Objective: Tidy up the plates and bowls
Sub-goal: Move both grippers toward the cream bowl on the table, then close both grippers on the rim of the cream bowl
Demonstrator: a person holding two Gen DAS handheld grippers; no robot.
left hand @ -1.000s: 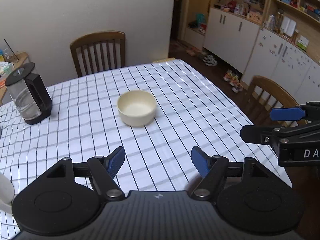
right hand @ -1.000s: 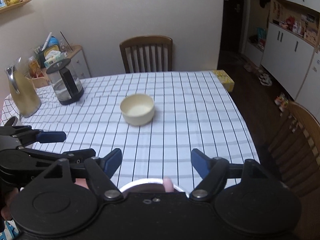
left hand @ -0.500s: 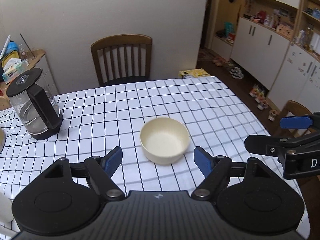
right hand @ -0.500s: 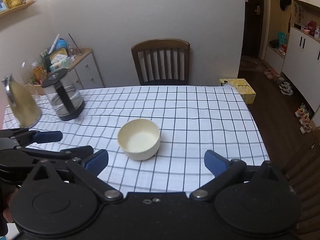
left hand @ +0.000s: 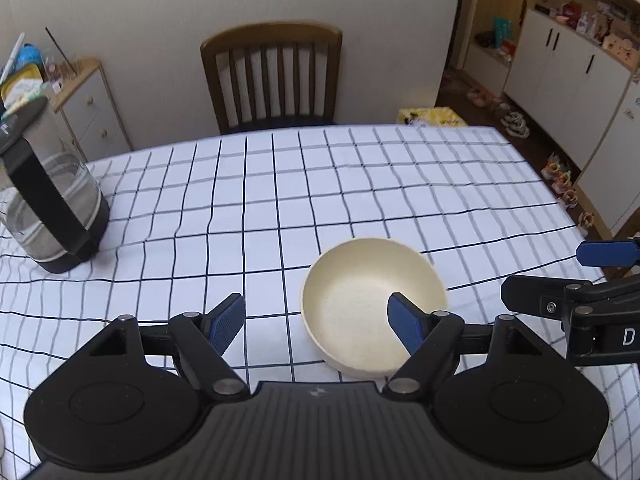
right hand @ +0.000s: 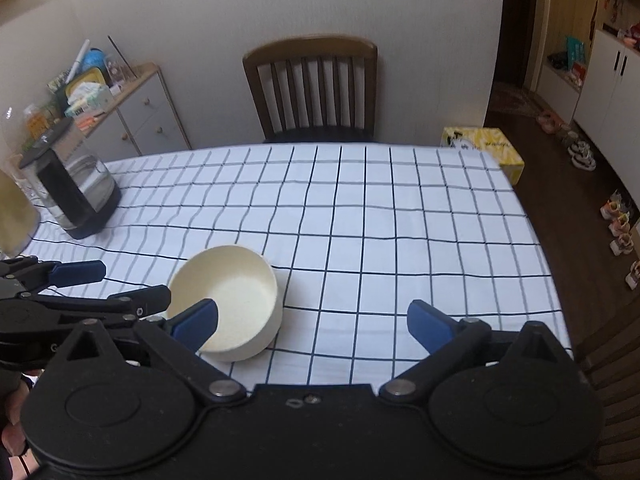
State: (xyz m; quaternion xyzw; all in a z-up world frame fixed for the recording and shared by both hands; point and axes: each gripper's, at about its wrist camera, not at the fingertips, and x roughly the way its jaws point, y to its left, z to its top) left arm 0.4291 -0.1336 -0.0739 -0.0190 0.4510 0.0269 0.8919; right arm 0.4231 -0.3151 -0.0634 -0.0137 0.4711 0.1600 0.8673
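Observation:
A cream bowl (left hand: 360, 292) stands upright and empty on the checked tablecloth (left hand: 360, 184). It also shows in the right wrist view (right hand: 236, 288). My left gripper (left hand: 316, 322) is open and empty, close over the bowl's near left side, with its right fingertip in front of the bowl. My right gripper (right hand: 312, 322) is open and empty, just right of the bowl, with its left fingertip in front of the bowl's rim. No plate is in view.
A glass kettle (left hand: 48, 204) stands at the table's left, also in the right wrist view (right hand: 72, 188). A wooden chair (left hand: 272, 76) stands behind the far edge. A yellow box (right hand: 484, 148) lies on the floor at the far right corner. Cabinets (left hand: 580, 64) line the right wall.
Both grippers have moved forward toward the bowl, which now sits close under their fingertips. The left view has swung left. The right gripper's jaws have opened wider. The bowl has not moved.

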